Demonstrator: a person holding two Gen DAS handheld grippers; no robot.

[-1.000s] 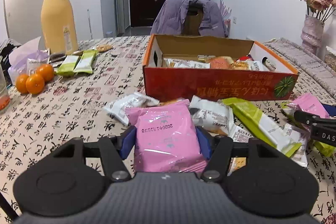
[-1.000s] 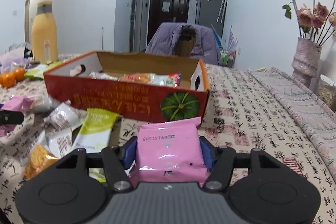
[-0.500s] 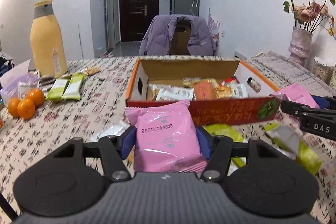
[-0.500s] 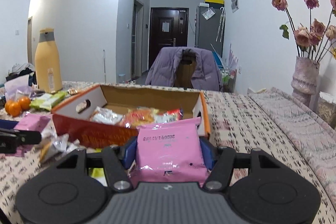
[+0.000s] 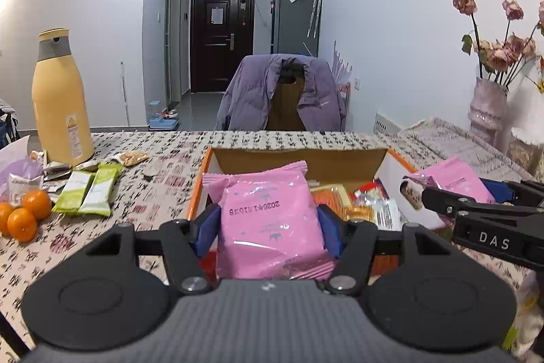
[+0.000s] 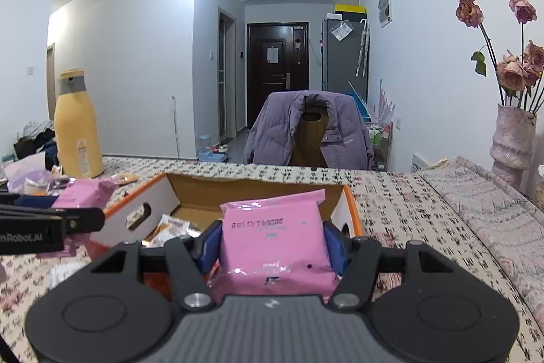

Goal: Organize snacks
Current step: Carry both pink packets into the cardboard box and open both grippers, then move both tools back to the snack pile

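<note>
My left gripper (image 5: 268, 228) is shut on a pink snack packet (image 5: 268, 220), blue pads pressing both its sides, held above the near edge of the orange cardboard box (image 5: 299, 155). My right gripper (image 6: 273, 244) is shut on a second pink packet (image 6: 275, 240) over the same box (image 6: 258, 193), toward its right end. Several wrapped snacks (image 5: 367, 206) lie inside the box. In the left wrist view the right gripper (image 5: 476, 196) shows at the right with its pink packet (image 5: 452, 181). The left gripper's arm (image 6: 44, 221) crosses the left of the right wrist view.
A tall yellow bottle (image 5: 61, 104) stands at the back left of the patterned tablecloth (image 5: 163, 159). Two green snack bars (image 5: 90, 189) and oranges (image 5: 23, 215) lie left of the box. A vase of dried roses (image 6: 513, 135) stands far right; a chair with a purple jacket (image 5: 282, 94) is beyond the table.
Both grippers rose with their pink packets and moved forward from the loose snacks on the table to above the box. The box now sits lower and closer in both views.
</note>
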